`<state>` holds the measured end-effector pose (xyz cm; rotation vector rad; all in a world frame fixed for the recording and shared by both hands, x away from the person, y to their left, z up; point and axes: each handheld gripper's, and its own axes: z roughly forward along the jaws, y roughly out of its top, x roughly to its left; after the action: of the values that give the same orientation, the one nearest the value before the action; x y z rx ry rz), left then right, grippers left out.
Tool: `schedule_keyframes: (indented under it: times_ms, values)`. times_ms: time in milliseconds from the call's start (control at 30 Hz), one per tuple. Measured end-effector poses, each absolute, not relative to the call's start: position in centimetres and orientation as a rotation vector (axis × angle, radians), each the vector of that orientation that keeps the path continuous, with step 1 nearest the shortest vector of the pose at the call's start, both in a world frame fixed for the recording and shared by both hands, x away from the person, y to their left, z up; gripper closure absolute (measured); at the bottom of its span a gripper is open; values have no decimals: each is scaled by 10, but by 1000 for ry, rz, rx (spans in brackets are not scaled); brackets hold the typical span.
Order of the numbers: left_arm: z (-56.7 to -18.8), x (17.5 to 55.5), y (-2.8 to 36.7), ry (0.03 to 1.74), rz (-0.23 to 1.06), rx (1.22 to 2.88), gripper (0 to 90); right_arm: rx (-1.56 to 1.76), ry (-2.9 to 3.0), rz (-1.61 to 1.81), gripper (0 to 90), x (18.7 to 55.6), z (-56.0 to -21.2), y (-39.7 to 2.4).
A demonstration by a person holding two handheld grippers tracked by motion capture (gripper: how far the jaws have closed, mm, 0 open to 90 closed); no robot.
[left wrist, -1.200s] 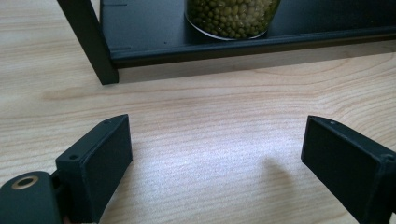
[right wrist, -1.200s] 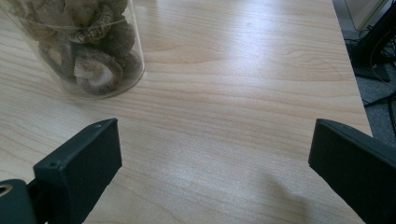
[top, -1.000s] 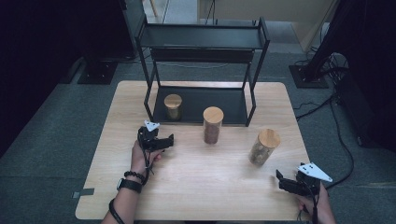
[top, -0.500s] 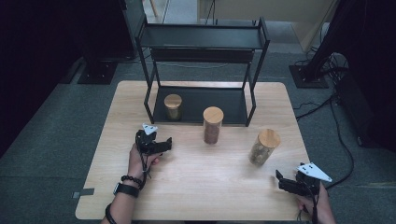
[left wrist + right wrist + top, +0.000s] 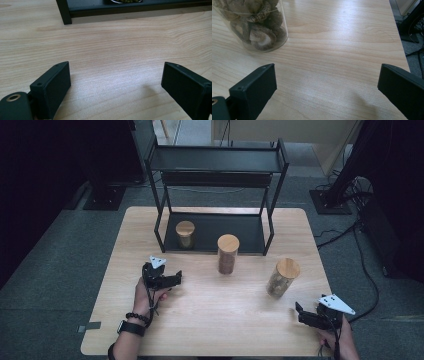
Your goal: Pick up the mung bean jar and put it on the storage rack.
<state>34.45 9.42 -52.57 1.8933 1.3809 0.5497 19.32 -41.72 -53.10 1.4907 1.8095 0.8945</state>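
My left gripper hovers low over the left half of the wooden table, open with bare wood between its jaws. Near the front right corner, my right gripper is open too, nothing between its jaws. A cork-lidded glass jar of dried mushrooms stands just beyond it, seen close at upper left in the right gripper view. A second lidded jar stands mid-table. A smaller jar sits on the lower shelf of the black rack.
The rack's front left leg and lower shelf edge lie ahead of the left gripper. The table's right edge runs close beside the right gripper, with cables and a stand base on the floor past it.
My left gripper has drifted slightly toward the near edge of the table, jaws unchanged. The right gripper and the jars have stayed put.
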Motion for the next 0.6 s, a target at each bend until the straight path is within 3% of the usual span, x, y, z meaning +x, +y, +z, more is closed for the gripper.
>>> schedule_keyframes:
  times_ms: [600]
  values:
    - [-526, 332, 102, 1369, 551, 1901, 91, 1490, 1811, 890, 16, 193, -531, -416]
